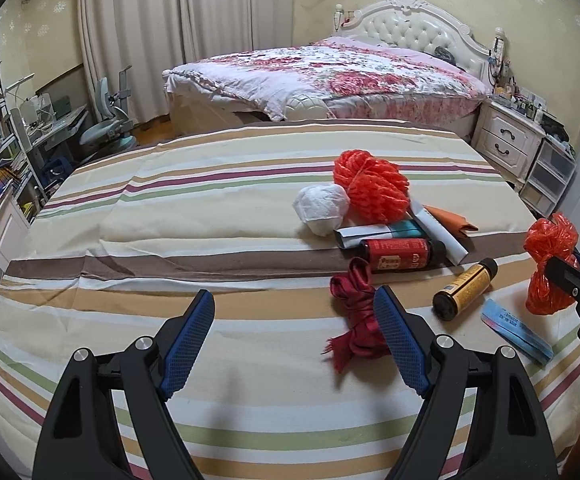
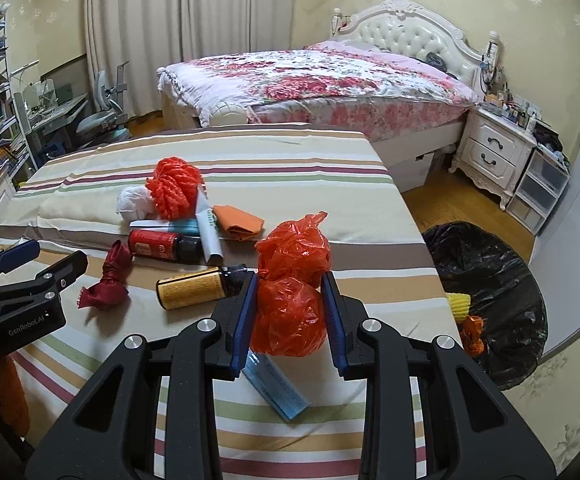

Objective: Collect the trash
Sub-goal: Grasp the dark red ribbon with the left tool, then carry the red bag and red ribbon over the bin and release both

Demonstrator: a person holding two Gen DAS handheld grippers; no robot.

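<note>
Right jaws tight around orange bag (image 2: 290, 316), half-hiding blue packet (image 2: 278, 390).

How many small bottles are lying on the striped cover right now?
2. The red-labelled bottle lies against the box pile; the yellow-labelled bottle lies nearer, just left of the right gripper. More could be hidden under the pile.

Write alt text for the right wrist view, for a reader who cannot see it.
The right tongs grip a crumpled orange plastic bag above a striped bedspread. Behind lie a yellow bottle, a red bottle and other litter. A black trash bag gapes on the floor to the right, and the open left tongs show at the left edge.
</note>
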